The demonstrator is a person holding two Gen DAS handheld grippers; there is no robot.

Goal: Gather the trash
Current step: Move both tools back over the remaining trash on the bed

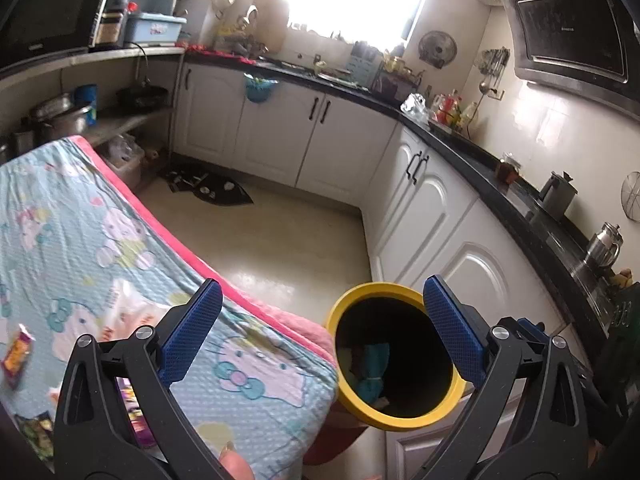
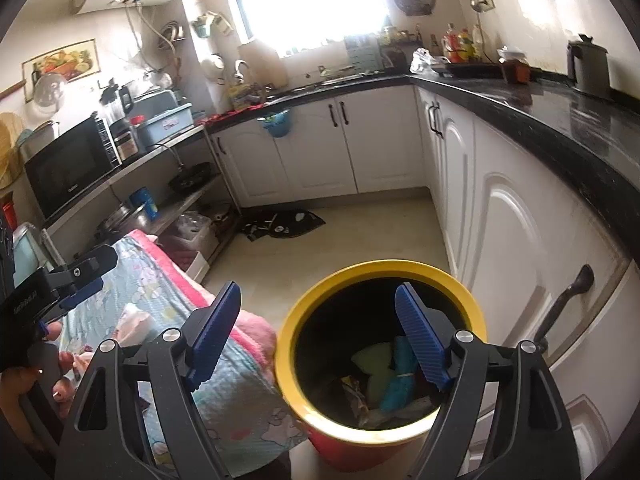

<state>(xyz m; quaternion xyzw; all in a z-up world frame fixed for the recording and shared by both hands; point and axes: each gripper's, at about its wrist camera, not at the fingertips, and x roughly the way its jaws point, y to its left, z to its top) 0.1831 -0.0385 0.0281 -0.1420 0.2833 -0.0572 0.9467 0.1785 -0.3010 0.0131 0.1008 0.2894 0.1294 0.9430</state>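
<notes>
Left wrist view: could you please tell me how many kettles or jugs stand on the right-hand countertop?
2: a grey kettle midway along the countertop, and a steel French press nearer the camera. More may be hidden.

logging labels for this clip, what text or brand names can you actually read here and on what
None reads clearly.
Range hood: small brand mark on the glass, too blurred.
Microwave: brand mark on the lower door edge, too small.
Left gripper: white lettering on its body, too blurred.
Snack wrapper on the cartoon-cat cloth: print unreadable.
</notes>
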